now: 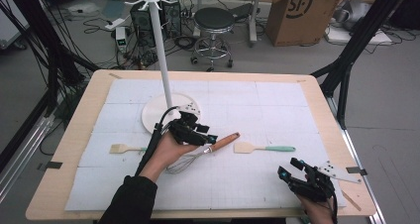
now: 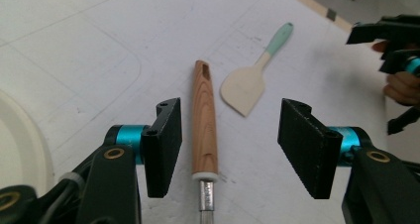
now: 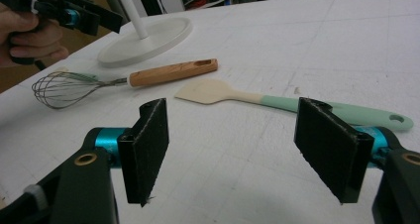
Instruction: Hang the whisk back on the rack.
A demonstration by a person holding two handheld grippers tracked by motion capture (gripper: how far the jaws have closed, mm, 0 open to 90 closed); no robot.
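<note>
Whisk (image 1: 198, 154): lies flat on the bench (image 1: 277, 194), mid-bench, wooden handle (image 2: 204, 125) pointing toward 2 o'clock, wire head toward 8 o'clock.
Left tongs (image 1: 207, 137): open, straddling the handle near its metal collar, pads not touching.
Right tongs (image 1: 289, 168): open, empty, at 5 o'clock near the bench edge.
Handling: likely light; handle stiff and smooth, may slip; wires springy, so take the wood mid-length.
Neighbours: mint-handled spatula (image 1: 262, 148) at 3 o'clock, white stand (image 1: 166, 112) at 11 o'clock.
Writing: "SF" on a cardboard box (image 1: 299, 11) beyond the bench.
</note>
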